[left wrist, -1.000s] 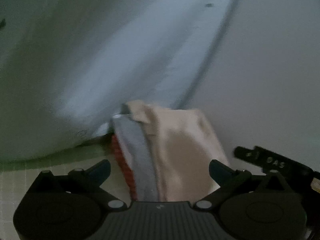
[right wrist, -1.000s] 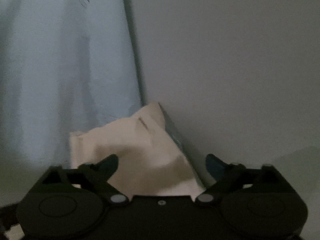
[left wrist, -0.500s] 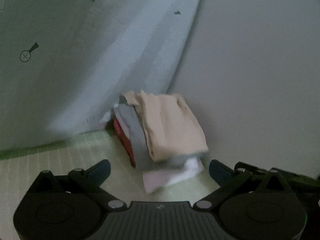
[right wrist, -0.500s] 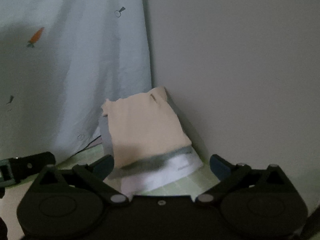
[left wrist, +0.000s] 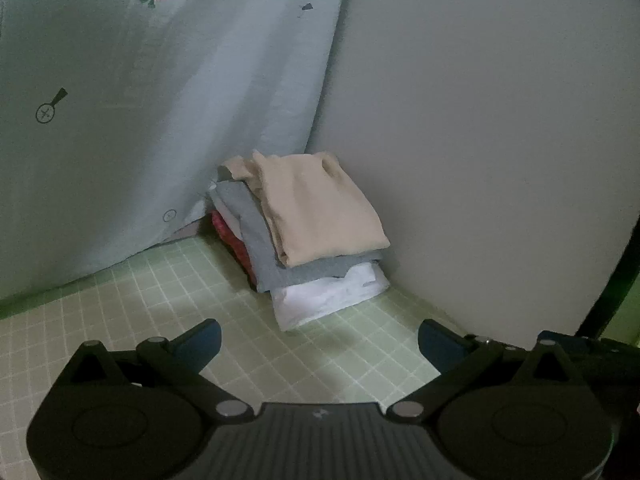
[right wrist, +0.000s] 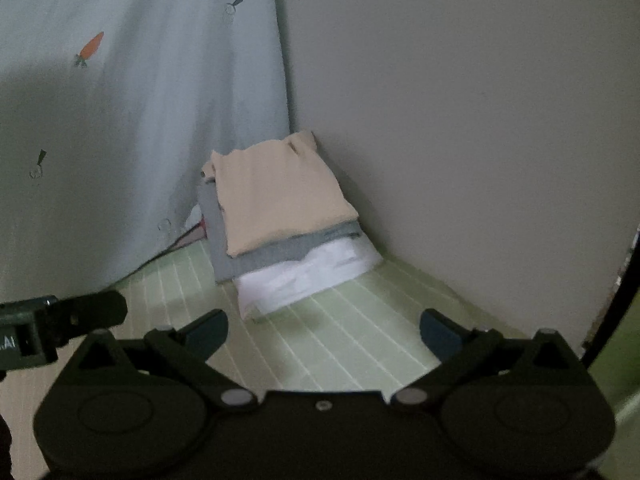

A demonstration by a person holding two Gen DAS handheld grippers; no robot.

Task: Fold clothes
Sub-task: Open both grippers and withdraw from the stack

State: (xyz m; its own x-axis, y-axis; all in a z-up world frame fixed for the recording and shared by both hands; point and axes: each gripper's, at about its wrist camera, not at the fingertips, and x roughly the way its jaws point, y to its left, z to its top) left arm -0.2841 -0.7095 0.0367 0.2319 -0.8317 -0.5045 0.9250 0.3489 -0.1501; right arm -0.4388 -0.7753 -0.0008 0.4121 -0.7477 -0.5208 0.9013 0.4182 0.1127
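Observation:
A stack of folded clothes sits in the corner where a curtain meets the wall. On top lies a beige garment (left wrist: 316, 208) (right wrist: 276, 192), under it a grey one (left wrist: 256, 240) (right wrist: 256, 260), then a white one (left wrist: 328, 296) (right wrist: 304, 276), with a red piece (left wrist: 234, 240) at the left side. My left gripper (left wrist: 320, 340) is open, short of the stack, nothing between its fingers. My right gripper (right wrist: 324, 330) is also open and empty, just in front of the white garment. Part of the left gripper (right wrist: 60, 320) shows at the left of the right wrist view.
The surface is a light green checked cloth (left wrist: 160, 312) (right wrist: 360, 328). A pale blue curtain (left wrist: 160, 120) (right wrist: 140, 120) with carrot prints hangs on the left. A plain grey wall (left wrist: 480, 140) (right wrist: 460, 120) stands on the right, right behind the stack.
Both grippers have pulled back from the stack; a second ago the beige garment lay between their fingers, now it rests on the pile and the green cloth shows between.

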